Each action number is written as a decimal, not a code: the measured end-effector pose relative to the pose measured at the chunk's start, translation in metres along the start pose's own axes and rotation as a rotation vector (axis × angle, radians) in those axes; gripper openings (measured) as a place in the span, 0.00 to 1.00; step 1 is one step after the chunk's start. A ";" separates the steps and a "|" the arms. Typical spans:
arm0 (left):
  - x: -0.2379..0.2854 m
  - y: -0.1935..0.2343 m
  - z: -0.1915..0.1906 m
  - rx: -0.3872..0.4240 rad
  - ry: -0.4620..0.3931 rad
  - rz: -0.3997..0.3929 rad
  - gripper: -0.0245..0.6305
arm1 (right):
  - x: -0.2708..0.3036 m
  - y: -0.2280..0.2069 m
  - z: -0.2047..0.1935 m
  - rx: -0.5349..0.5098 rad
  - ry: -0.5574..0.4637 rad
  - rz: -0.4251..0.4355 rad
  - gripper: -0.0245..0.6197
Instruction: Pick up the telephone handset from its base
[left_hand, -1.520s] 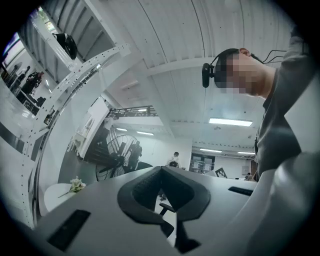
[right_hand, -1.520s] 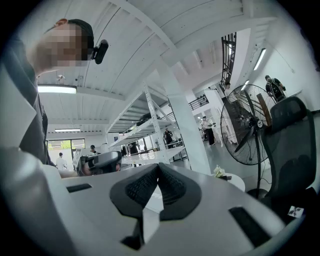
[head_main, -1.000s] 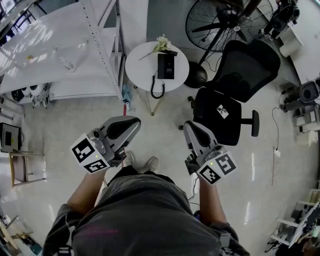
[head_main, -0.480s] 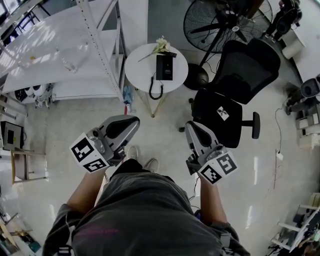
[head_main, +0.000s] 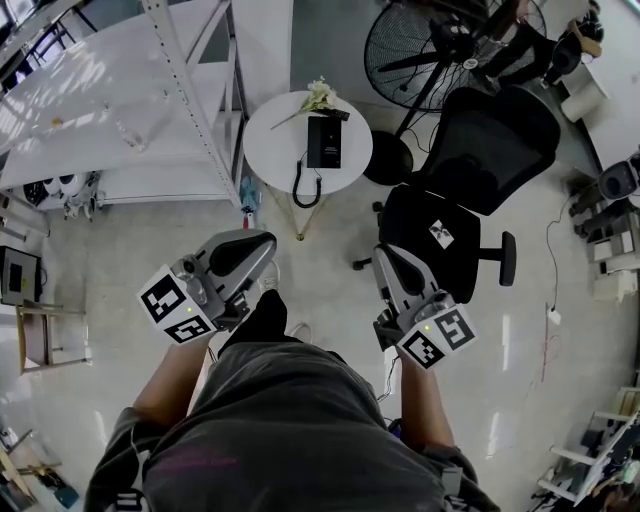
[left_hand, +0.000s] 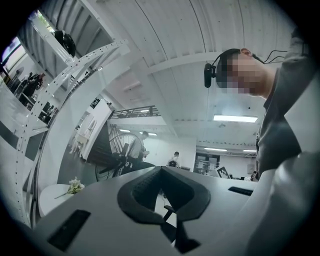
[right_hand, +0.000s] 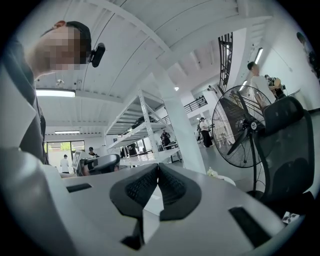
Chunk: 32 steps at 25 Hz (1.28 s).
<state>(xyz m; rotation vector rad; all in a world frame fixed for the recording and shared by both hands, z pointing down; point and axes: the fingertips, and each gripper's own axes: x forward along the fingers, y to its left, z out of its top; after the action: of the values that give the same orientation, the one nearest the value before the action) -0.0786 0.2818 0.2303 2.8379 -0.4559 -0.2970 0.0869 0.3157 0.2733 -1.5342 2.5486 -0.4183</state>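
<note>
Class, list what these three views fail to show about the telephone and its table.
Head view: telephone too small to make out its parts.
Left gripper view: telephone hidden behind the left gripper; only flowers and table rim show.
Right gripper view: right gripper covers the telephone; only flowers show.

There were two tools, the left tool (head_main: 262, 242) and the right tool (head_main: 383, 256). Ahead stood one round desk (head_main: 268, 140) with one telephone (head_main: 324, 141), one cord (head_main: 304, 186) and one sprig of flowers (head_main: 318, 95). There was also one fan (head_main: 440, 45), one chair (head_main: 480, 150) (bearing a single marker (head_main: 440, 233)) and one rack (head_main: 190, 90).
</note>
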 end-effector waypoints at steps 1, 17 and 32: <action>0.003 0.007 0.000 -0.003 -0.001 0.000 0.06 | 0.005 -0.003 0.000 -0.001 0.004 -0.001 0.07; 0.064 0.182 -0.010 -0.103 0.048 -0.030 0.06 | 0.160 -0.088 -0.004 0.026 0.072 -0.054 0.07; 0.101 0.334 -0.002 -0.179 0.111 -0.081 0.06 | 0.302 -0.134 -0.002 0.053 0.111 -0.114 0.07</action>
<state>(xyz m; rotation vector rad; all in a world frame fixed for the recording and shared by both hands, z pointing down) -0.0778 -0.0584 0.3087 2.6847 -0.2765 -0.1834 0.0574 -0.0099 0.3236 -1.6869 2.5157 -0.5959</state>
